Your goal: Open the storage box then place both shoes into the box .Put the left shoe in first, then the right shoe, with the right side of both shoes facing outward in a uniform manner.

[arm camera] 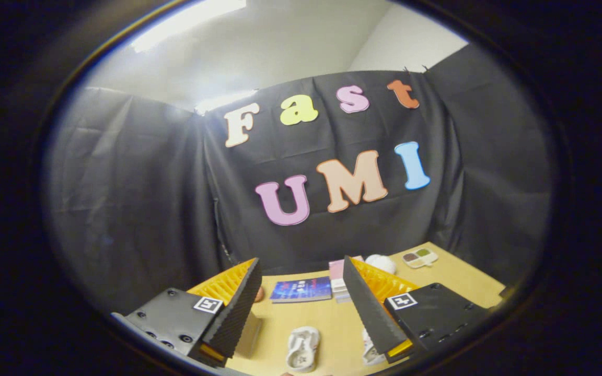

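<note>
My claw point(301, 308) is held high over the bench point(332, 324), fingers wide apart, gripping nothing. One white shoe point(302, 349) lies between the fingers, sole up; the second shoe point(370, 354) is partly hidden behind my right finger. Probably the storage box point(249, 334) is the tan edge by my left finger; can't confirm. A blue book point(301, 290) lies beyond. Opening the box looks not yet started.
</note>
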A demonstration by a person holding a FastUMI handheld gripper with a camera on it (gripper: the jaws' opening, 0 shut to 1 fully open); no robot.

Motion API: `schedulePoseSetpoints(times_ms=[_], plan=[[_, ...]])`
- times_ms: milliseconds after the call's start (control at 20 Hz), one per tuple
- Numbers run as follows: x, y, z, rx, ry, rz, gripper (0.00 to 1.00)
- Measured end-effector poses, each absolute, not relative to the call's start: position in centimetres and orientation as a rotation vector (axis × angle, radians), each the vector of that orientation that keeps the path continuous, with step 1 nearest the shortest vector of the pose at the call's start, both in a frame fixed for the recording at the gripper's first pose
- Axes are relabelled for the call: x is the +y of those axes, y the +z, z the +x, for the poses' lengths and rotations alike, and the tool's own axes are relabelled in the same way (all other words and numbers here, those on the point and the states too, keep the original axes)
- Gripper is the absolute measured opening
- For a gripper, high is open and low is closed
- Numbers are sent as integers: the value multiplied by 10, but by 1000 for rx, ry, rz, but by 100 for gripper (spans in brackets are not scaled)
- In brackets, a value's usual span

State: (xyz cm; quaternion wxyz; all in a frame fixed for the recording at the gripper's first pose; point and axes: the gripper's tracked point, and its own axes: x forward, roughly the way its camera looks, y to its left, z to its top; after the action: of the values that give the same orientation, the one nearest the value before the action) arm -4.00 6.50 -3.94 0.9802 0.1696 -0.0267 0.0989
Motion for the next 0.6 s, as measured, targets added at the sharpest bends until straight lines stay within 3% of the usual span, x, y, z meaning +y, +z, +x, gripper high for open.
schedulePoseSetpoints(times_ms=[300, 600], plan=[[117, -88, -59, -53, 368, 702, 98], [169, -183, -45, 67, 370, 1103, 98]])
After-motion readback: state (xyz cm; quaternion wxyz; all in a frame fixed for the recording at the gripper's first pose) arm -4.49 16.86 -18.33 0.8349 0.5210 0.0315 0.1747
